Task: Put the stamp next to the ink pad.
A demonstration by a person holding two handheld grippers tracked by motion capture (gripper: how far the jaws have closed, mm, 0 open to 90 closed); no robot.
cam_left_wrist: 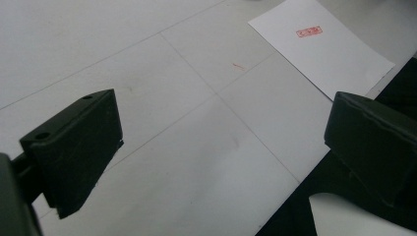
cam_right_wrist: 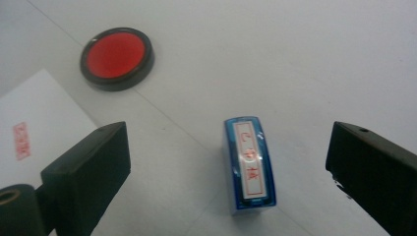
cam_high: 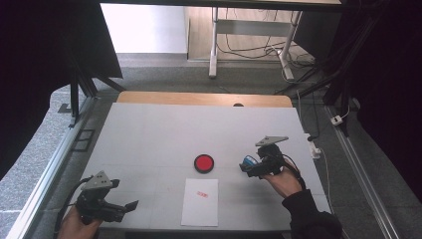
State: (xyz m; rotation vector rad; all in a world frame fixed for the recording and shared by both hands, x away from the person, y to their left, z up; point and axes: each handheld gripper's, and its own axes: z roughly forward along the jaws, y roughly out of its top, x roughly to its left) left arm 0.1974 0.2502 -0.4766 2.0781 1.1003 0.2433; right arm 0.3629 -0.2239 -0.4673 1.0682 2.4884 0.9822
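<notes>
1. Right tongs (cam_right_wrist: 231,162) wide, holding nothing; blue stamp (cam_right_wrist: 249,164) lies on its side on the bench (cam_high: 149,129) between the jaws, right of the red ink pad (cam_high: 204,163).
2. Likely step: grasp or release of the stamp. To grasp well, centre the jaws on its long sides and close squarely.
3. Left tongs (cam_left_wrist: 216,147) wide, empty, near-left by the bench edge.
4. Stamped paper (cam_high: 200,201) lies near-centre, close to the near edge; far half of the bench is open.
</notes>
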